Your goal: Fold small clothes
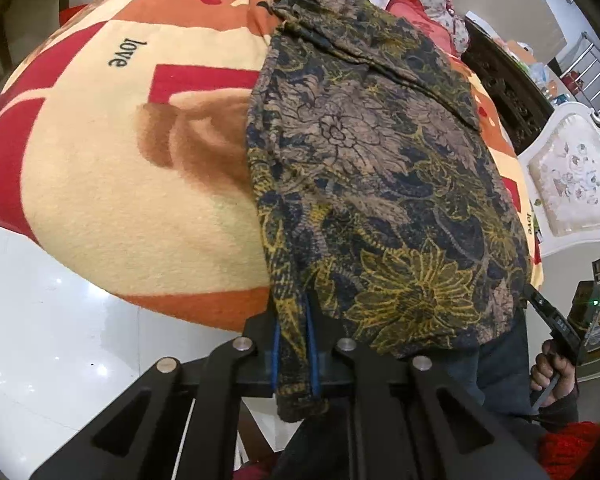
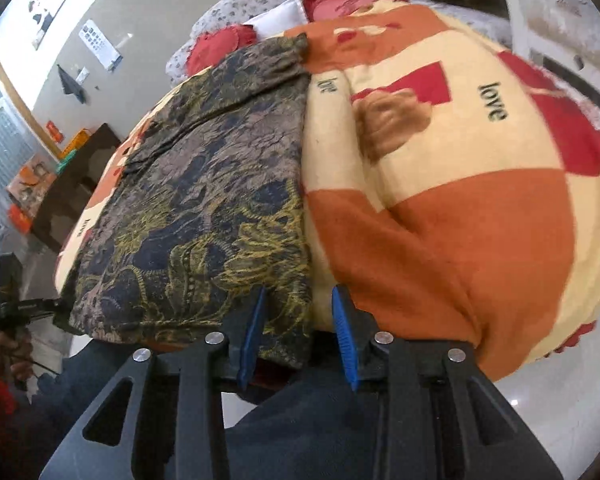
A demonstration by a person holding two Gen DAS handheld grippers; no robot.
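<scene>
a dark floral garment [image 1: 380, 184] lies on a blanket [image 1: 140, 200], its near edge overhanging. the left gripper [image 1: 296, 344], angled steeply down, is clamped on one near corner. the right gripper [image 2: 300, 336], tilted down, has parted jaws straddling the other corner, unpinched. likely next: close right, then lift both corners to fold.

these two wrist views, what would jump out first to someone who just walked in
The dark floral garment grabs the eye first, spread lengthwise over a loud red, orange and cream blanket printed with "love". Next, the left gripper pinching the garment's near hem, while the right gripper hangs open at the garment's near corner. A white ornate chair stands just beyond the bed.
</scene>
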